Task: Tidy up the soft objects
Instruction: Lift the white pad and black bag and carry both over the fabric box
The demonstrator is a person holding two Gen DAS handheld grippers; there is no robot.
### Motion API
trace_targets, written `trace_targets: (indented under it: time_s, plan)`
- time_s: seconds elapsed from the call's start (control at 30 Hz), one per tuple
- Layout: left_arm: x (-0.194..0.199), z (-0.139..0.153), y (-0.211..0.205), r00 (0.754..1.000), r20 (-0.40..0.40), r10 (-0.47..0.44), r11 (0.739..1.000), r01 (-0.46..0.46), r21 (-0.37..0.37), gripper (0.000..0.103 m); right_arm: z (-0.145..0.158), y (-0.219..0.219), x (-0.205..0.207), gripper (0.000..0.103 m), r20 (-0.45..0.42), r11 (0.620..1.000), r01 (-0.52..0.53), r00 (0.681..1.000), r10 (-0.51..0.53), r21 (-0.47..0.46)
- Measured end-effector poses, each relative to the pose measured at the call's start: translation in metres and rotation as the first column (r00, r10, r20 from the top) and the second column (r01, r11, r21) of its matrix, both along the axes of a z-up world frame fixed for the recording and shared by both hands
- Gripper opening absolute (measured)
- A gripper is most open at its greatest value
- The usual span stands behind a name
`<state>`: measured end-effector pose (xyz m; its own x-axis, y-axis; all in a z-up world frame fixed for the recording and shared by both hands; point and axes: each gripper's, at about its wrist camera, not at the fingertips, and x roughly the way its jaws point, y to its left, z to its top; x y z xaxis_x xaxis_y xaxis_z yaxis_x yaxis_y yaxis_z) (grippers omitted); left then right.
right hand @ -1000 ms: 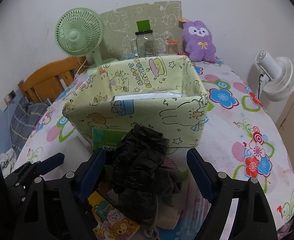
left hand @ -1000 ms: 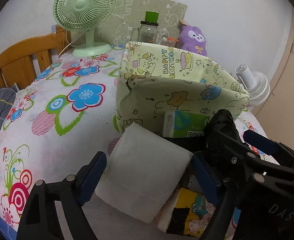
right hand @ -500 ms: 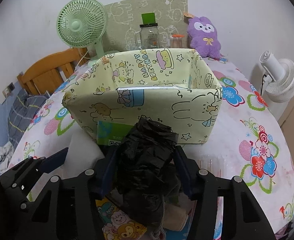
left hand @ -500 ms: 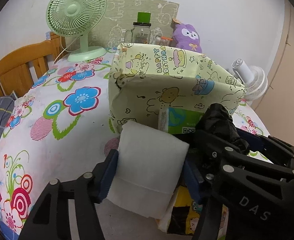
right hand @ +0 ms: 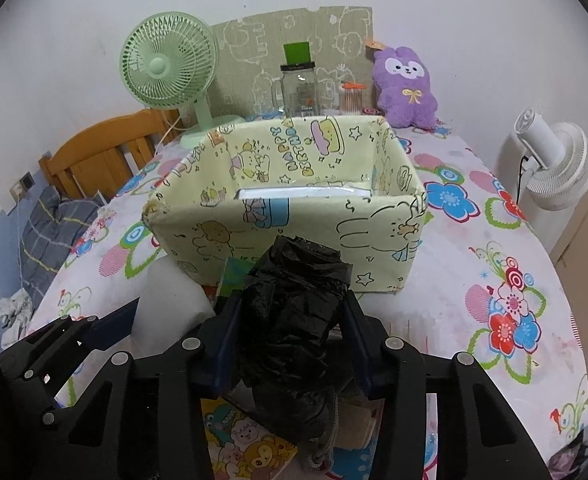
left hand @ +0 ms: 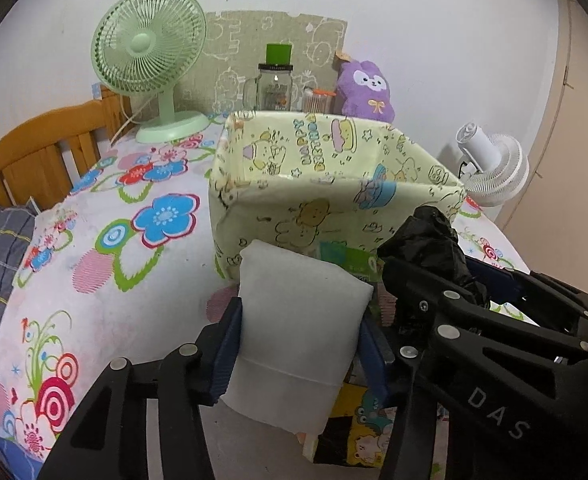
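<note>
The white tissue pack [left hand: 299, 340] sits between the blue pads of the left gripper [left hand: 298, 350], which is closing on it, both pads already pressing its sides. Its long axis runs away from the camera toward the yellow cartoon-print storage box [left hand: 333, 208], with the far end tilted up and the near end low over the table. Just to its right, the right gripper [right hand: 288, 344] is closing on a crumpled black plastic bag [right hand: 294, 320], pads squeezing both flanks; the bundle stands roughly upright, its top pointing at the front wall of the box. Both items hang just in front of the box, above a small heap that includes a cartoon-animal packet [right hand: 246, 448] and a green packet [right hand: 236, 274].

The round table wears a white cloth with bright flowers [right hand: 493, 264]. Behind the box stand a green desk fan [right hand: 170, 76], a glass jar [right hand: 299, 90] and a purple plush [right hand: 405, 88]. A white fan [right hand: 553, 164] stands beside the table on the right, a wooden chair [right hand: 102, 160] on the left.
</note>
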<state>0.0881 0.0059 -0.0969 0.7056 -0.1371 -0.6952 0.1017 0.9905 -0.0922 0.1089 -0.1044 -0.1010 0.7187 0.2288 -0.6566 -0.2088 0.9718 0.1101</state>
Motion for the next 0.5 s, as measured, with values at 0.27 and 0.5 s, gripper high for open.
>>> trace_targets:
  time_s: [0.27,0.5]
  plan:
    - [-0.006,0.021,-0.007,0.999,0.038,0.009,1.0,-0.009,0.019,0.055,0.019,-0.007,-0.008,0.05,0.036,1.0,-0.003,0.999,0.002,0.017]
    - [-0.011,0.046,-0.017,0.996,0.086,0.001,0.999,-0.004,0.032,0.055,0.045,-0.016,-0.017,0.049,0.089,0.999,-0.01,0.996,0.006,0.04]
